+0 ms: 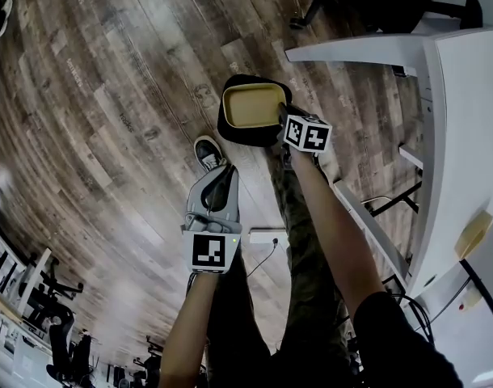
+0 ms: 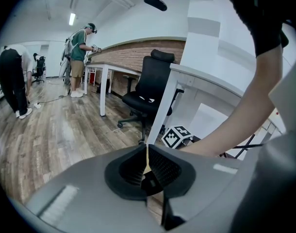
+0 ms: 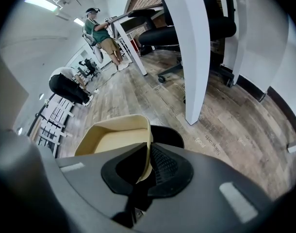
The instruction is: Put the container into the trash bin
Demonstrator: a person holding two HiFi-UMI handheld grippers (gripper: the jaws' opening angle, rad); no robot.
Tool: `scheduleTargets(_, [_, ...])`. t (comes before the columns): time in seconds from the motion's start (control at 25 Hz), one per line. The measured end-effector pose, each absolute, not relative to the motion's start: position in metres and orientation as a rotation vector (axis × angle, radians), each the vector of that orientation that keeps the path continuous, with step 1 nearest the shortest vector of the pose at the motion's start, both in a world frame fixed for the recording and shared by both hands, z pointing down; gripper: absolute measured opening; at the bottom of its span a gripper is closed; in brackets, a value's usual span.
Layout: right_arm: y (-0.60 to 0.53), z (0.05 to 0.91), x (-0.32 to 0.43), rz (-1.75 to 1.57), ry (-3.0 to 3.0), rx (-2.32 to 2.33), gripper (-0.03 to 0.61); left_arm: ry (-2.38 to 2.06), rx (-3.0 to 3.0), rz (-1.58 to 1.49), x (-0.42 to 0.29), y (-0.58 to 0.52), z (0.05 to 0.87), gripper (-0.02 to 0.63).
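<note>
Container (image 1: 253,106), shallow and beige, hangs over the black trash bin (image 1: 229,132) on the wooden floor (image 1: 109,95), at the far side of the scene, left of the white desk (image 1: 465,95). Our right gripper (image 1: 285,124) is clamped on its right rim. Our left gripper (image 1: 221,176), nearer, has its jaws pressed together with nothing between them. We judge it light, thin-walled and a little bendy, so the rim is the place to pinch, and firmly, lest it tip.
</note>
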State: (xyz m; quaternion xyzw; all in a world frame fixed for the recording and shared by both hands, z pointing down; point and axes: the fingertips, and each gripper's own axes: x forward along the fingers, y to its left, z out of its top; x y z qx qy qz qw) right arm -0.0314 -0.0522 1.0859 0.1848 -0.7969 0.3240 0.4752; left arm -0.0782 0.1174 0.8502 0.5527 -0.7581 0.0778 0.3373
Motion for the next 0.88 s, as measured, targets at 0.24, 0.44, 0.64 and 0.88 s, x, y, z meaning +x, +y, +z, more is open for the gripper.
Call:
scheduleTargets(0.24, [-0.054, 1.096, -0.020, 0.878, -1.891, 0.564, 0.035, -2.004, 1.453, 0.203, -0.083, 0.122, 0.856, -0.003])
scheduleTargets(0.44, [-0.052, 1.102, -0.016, 0.924, -1.861, 0.618, 0.047, -1.950, 1.413, 0.206, -0.081, 0.129, 0.862, -0.003])
scheduleTargets(0.64, [-0.049, 1.107, -0.013, 0.953, -1.847, 0.633, 0.073, -1.970, 1.431, 0.206, -0.085, 0.130, 0.864, -0.003])
scheduleTargets(0.88, [-0.048, 1.106, -0.017, 0.997, -1.869, 0.623, 0.103, -1.951, 1.429, 0.195, -0.080, 0.128, 0.866, -0.003])
